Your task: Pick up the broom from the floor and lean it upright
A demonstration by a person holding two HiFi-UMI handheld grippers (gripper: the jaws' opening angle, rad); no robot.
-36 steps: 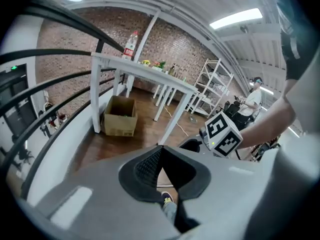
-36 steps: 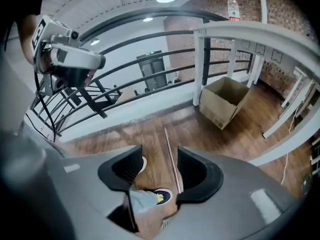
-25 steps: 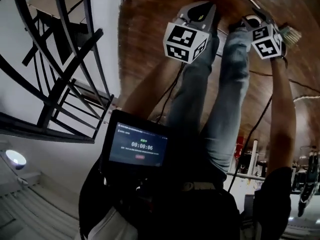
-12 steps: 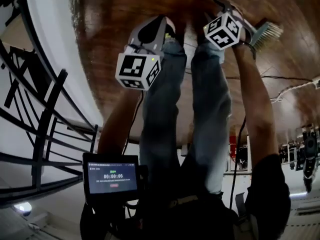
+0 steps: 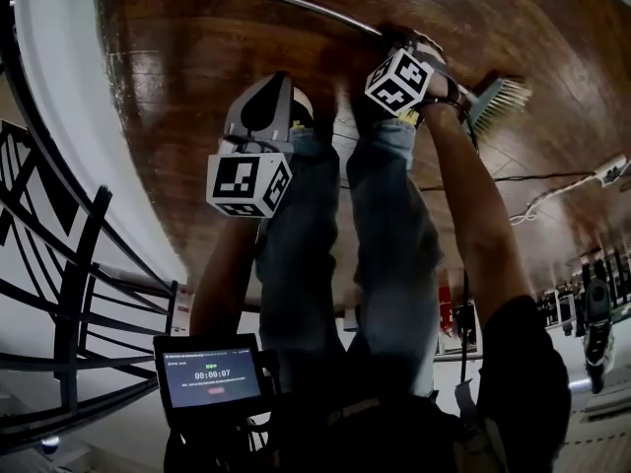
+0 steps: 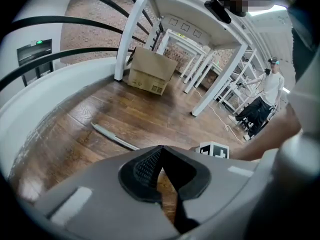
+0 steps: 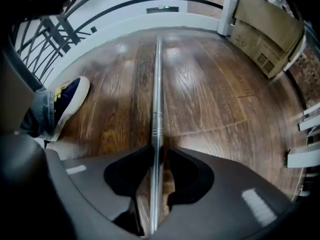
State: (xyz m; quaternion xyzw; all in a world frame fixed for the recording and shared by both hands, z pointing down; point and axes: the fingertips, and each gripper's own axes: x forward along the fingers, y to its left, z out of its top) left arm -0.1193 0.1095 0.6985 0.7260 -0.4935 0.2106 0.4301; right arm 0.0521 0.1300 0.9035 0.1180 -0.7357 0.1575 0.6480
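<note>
The broom (image 5: 296, 8) lies flat on the wooden floor (image 5: 187, 116) by the person's feet, so the person bends low and points the right claw (image 7: 159, 151) down over its thin metal stick. That claw has just been closing with the stick between its jaws, and it seems to pinch it now, though I can't be sure both sides press. The left claw (image 6: 162, 149) is clenched on nothing, likely ready to help lift.

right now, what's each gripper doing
left gripper: shut, empty
right gripper: jaws just closing around the broom handle, firm grip cannot be told
</note>
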